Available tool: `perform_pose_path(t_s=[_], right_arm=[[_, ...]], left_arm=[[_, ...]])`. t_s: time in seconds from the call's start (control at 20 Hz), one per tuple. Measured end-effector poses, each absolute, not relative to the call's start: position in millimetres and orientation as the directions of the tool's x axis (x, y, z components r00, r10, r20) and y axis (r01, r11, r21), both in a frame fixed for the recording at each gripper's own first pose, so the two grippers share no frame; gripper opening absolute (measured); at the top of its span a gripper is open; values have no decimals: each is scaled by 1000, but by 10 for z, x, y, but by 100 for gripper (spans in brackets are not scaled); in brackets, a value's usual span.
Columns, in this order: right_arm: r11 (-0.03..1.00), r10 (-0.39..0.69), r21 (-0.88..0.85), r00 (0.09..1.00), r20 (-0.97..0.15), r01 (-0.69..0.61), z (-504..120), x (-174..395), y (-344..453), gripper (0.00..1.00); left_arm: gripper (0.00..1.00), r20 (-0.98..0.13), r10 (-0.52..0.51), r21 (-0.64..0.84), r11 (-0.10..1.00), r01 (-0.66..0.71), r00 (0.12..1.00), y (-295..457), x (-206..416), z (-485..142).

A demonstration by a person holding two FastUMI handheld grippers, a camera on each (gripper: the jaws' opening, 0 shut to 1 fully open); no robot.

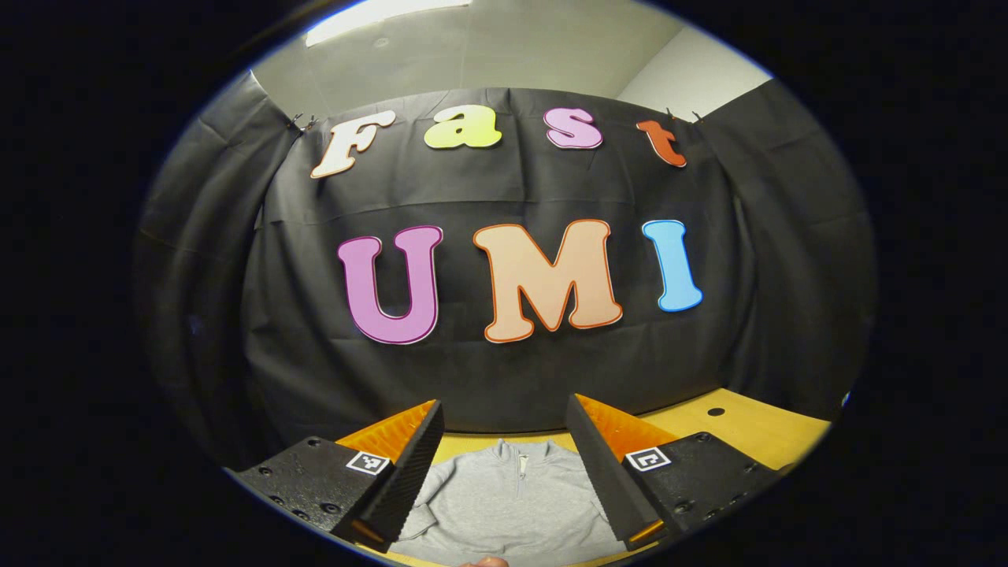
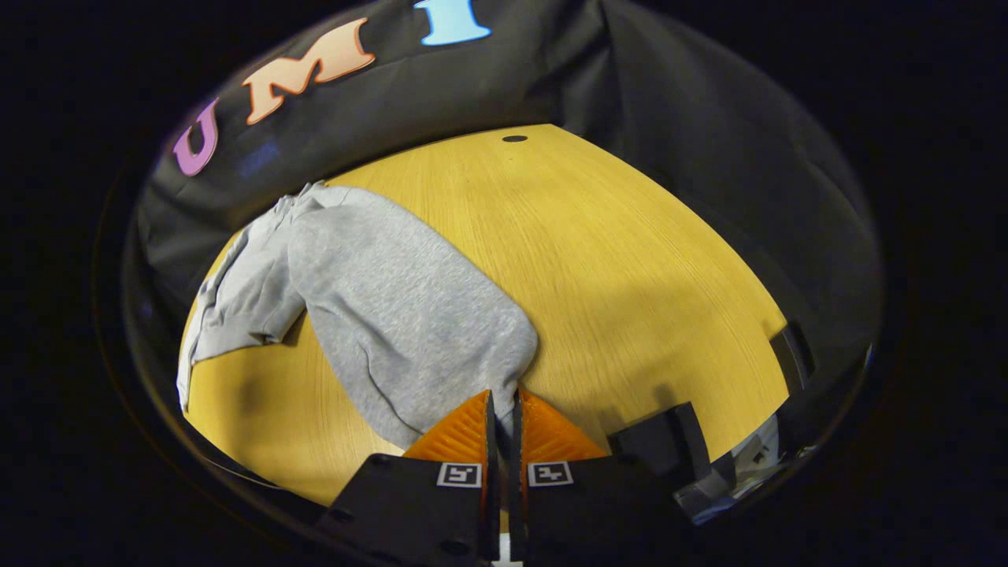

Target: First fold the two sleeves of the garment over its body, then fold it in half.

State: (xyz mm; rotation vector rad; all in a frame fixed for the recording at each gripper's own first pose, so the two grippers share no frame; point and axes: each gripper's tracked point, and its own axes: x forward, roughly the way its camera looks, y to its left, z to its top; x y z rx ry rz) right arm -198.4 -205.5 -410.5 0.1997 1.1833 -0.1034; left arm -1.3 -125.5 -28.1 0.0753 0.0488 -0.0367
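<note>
A grey zip-neck sweatshirt (image 2: 378,299) lies on the yellow wooden table (image 2: 614,260). In the right gripper view my right gripper (image 2: 504,405) is shut on the garment's near edge, a thin fold of grey cloth pinched between both fingers, and the cloth runs away up and to the left. One sleeve (image 2: 244,303) lies out to the left of the body. In the left gripper view my left gripper (image 1: 504,461) stands open above the sweatshirt (image 1: 512,504), whose collar and short zip face the back wall; nothing sits between its fingers.
Black cloth walls close the booth behind and on both sides of the table. A small round hole (image 2: 514,138) marks the tabletop near its far edge. Dark fixtures (image 2: 669,445) stand at the table's near right edge. Bare wood spreads right of the garment.
</note>
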Motion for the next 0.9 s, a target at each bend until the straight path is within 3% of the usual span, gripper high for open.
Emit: perform_pose_path(t_s=[0.15,0.4,0.9], right_arm=[[950,21,148,415,-909,276,-3991,-1743,-1996,6],[960,-4,135,495,-869,244,-3761,-1203,-1773,7],[962,58,207,609,-791,177,-3324,-278,-1023,7]], left_arm=[[93,-60,-26,83,996,31,998,-1049,44,-269],[93,-69,23,81,997,-17,997,-538,79,-276],[96,-41,173,105,980,-168,984,463,-92,-158]])
